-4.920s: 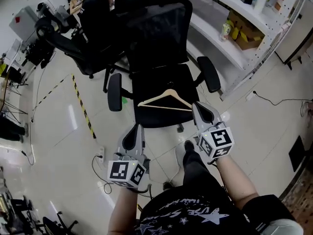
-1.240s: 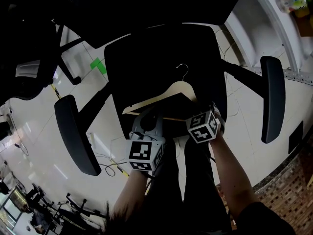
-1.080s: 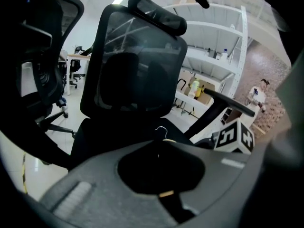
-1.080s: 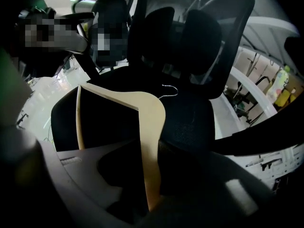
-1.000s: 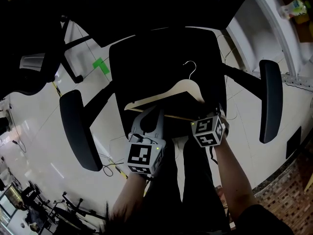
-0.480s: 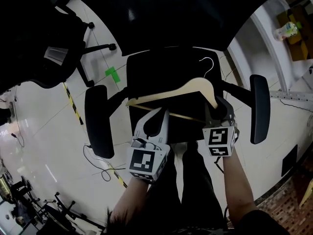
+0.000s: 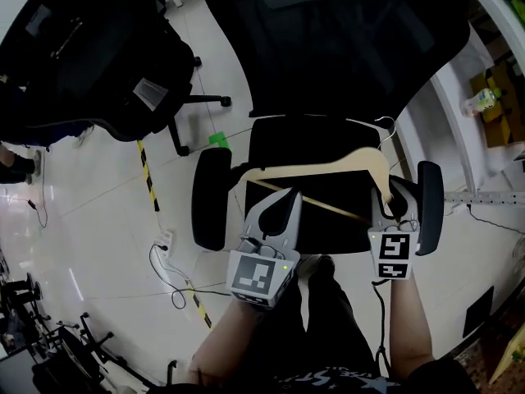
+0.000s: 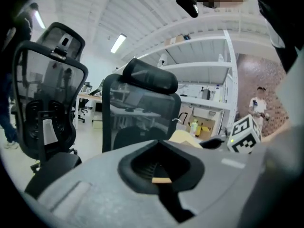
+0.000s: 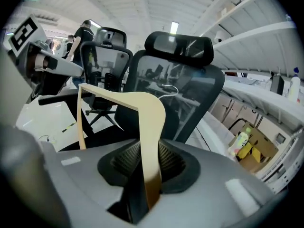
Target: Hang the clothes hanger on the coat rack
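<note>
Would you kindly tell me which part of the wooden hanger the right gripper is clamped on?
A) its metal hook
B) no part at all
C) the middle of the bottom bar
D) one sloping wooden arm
D: in the right gripper view, the right gripper is shut on a sloping arm of the wooden hanger.

1. The clothes hanger (image 7: 328,164) is pale cream wood, and its hook (image 7: 385,124) is silvery wire.
2. The left tool (image 7: 273,197) and right tool (image 7: 390,197) are grey, black inside the jaws. Each bears a marker cube (image 7: 256,276) patterned in black-and-white squares.
3. The office chair (image 7: 328,48) is black, with a mesh-textured back.
4. The floor (image 7: 98,220) is glossy off-white, with yellow-and-black striped tape (image 7: 149,180) and a green patch (image 7: 218,139).
</note>
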A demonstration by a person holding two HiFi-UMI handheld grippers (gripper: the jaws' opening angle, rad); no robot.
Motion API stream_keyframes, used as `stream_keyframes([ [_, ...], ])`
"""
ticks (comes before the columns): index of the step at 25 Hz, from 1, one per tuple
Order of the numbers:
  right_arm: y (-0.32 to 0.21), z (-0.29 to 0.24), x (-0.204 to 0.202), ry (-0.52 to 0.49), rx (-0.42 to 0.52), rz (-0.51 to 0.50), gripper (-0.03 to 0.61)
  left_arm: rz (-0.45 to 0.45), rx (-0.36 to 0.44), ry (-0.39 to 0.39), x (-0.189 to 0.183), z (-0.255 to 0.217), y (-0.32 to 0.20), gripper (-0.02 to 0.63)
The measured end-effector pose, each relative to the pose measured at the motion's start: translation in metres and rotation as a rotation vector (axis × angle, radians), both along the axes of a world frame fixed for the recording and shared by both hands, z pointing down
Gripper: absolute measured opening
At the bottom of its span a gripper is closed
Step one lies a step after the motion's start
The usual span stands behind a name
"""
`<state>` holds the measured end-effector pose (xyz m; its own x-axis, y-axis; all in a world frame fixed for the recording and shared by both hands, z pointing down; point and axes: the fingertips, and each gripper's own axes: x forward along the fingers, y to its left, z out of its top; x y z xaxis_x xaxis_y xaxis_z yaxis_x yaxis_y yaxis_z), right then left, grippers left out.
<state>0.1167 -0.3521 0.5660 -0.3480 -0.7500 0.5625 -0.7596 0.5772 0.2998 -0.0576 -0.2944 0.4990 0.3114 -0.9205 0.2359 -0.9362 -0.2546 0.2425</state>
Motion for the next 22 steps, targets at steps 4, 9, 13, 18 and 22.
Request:
stream_keyframes([
  [4, -0.005, -0.041, -0.009, -0.009, 0.053, -0.041, 0.115, -0.043, 0.024, 0.024, -0.008, -0.029, 0.011, 0.005],
  [9, -0.009, -0.091, -0.034, -0.053, 0.143, -0.131, 0.115, -0.115, 0.049, 0.011, -0.021, -0.064, 0.033, 0.005],
  [13, -0.002, -0.120, -0.055, -0.098, 0.187, -0.252, 0.115, -0.237, 0.086, -0.019, -0.033, -0.088, 0.057, 0.005],
  [18, 0.017, -0.147, -0.080, -0.151, 0.202, -0.408, 0.115, -0.360, 0.136, -0.084, -0.045, -0.126, 0.093, 0.005],
  [22, 0.037, -0.167, -0.097, -0.184, 0.223, -0.509, 0.115, -0.440, 0.164, -0.119, -0.048, -0.148, 0.122, 0.005],
])
